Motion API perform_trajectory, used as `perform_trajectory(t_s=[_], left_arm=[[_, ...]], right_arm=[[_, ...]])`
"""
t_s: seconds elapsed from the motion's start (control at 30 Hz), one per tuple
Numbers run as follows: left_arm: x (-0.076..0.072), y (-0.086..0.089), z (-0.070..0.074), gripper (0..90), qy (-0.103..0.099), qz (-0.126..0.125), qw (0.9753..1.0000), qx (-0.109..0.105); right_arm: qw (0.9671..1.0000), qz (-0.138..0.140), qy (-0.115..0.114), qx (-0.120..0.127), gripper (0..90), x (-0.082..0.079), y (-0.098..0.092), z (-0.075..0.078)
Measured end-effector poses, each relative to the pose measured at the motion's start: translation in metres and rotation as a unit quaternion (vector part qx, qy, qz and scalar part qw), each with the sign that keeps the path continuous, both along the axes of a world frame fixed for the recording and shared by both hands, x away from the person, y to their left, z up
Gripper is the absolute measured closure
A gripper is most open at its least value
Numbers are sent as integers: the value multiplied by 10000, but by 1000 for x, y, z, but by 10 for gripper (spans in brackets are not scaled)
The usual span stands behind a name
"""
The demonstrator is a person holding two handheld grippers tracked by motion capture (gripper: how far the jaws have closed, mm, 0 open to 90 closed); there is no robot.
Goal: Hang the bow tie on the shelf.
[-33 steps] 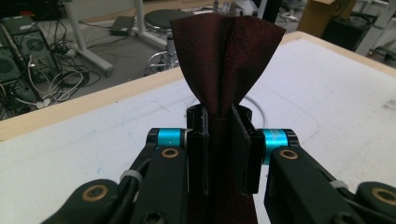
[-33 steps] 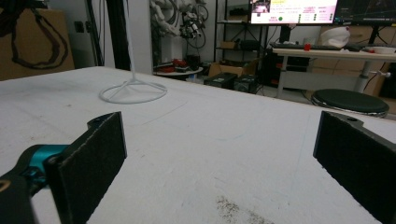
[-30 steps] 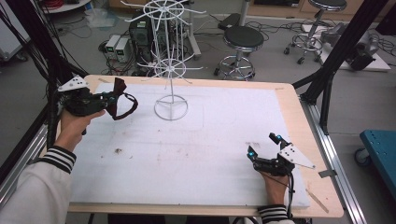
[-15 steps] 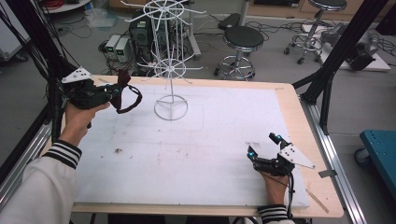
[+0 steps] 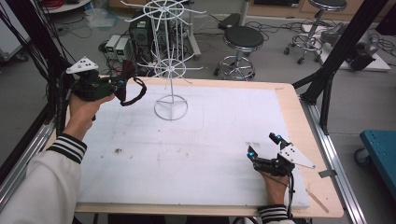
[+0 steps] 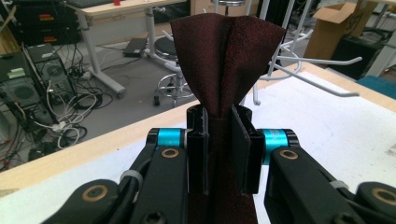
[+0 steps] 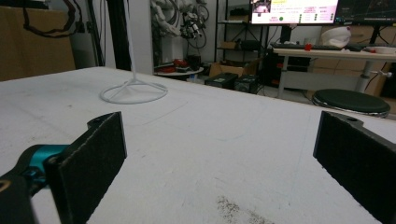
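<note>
A dark red bow tie (image 5: pixel 125 85) with a black strap loop (image 5: pixel 136 95) hangs in the air over the table's far left corner. My left gripper (image 5: pixel 119 84) is shut on it, a short way left of the white wire rack (image 5: pixel 170 70). In the left gripper view the tie's folded cloth (image 6: pixel 227 51) fans up from between the jaws of the left gripper (image 6: pixel 219 140), and the rack's hooks (image 6: pixel 317 84) reach in from the right. My right gripper (image 5: pixel 262 145) rests open on the white mat at the near right. Nothing lies between the pads of the right gripper (image 7: pixel 219 154).
The rack's ring base (image 5: pixel 171 110) stands on the white mat (image 5: pixel 210 140) at the far middle; it shows as (image 7: pixel 134 92) in the right gripper view. Black frame posts (image 5: pixel 327 70) flank the table. Stools (image 5: pixel 243 39) and computer cases (image 5: pixel 140 32) stand on the floor beyond.
My left gripper has risen and moved a little toward the rack with the bow tie in it. The right gripper has stayed where it was.
</note>
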State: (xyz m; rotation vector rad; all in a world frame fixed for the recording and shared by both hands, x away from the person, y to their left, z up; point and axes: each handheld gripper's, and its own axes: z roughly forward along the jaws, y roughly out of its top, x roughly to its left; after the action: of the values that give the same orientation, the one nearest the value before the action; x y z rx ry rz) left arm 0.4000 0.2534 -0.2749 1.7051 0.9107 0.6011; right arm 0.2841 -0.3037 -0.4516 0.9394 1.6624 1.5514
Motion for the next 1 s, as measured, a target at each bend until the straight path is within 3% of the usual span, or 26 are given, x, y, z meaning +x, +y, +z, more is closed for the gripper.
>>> perform_trajectory(t_s=[0.33,0.47,1.0], left_arm=[[3,-13,7,774,3,92,10000,-12],[3,-17,7,774,13,40,9999,-103],[1,-30,12,774,58,17,9999,-81]], right_arm=[[10000,13,-1,-3,19,0,0,0],[10000,12,4,0,19,0,0,0],[10000,13,1,6,19,0,0,0]])
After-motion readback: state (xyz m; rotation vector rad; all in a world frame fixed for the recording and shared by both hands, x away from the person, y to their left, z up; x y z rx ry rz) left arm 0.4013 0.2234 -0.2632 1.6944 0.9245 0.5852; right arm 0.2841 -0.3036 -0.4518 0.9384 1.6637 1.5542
